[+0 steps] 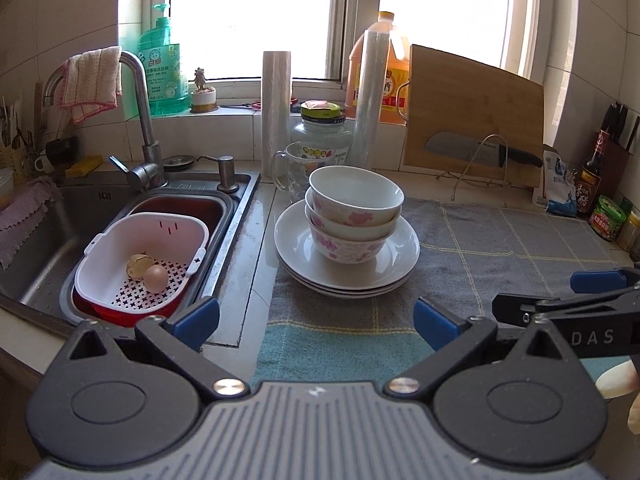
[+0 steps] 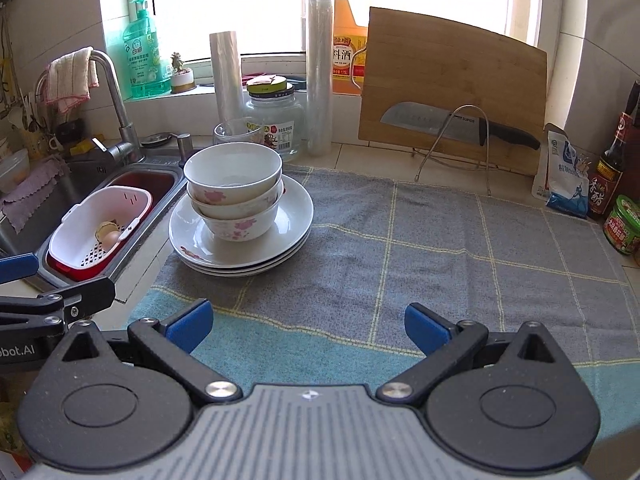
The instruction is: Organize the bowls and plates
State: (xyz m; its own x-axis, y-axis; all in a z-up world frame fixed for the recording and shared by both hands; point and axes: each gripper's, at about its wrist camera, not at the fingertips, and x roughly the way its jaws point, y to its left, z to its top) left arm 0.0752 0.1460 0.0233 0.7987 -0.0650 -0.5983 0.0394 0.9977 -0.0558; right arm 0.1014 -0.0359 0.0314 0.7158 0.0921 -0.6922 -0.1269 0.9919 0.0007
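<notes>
Start at the sink (image 1: 80, 216), your landmark here: a white strainer basket (image 1: 140, 256) sits in its basin holding an egg (image 1: 156, 278) and a piece of broken shell, and none of that belongs to your job. Just right of the sink, on the near left corner of the grey checked towel (image 2: 440, 248) that covers the desk, stands everything you are sorting: three flowered bowls (image 1: 354, 216) nested one inside another, resting on a stack of white plates (image 1: 348, 268) that looks three deep. Judging from how they lie, the tidying looks finished or close to it, since bowls and plates are already gathered into one neat pile and no loose dish shows anywhere else on the towel; whether the pile must yet go to a shelf or rack you cannot tell from here. Your left tool (image 1: 316, 316) hovers over the towel's near edge in front of the pile, released, jaws wide apart and empty. Farther right of the sink, your right tool (image 2: 308, 324) hangs over the bare towel, likewise released and holding nothing, well apart from the dishes.
</notes>
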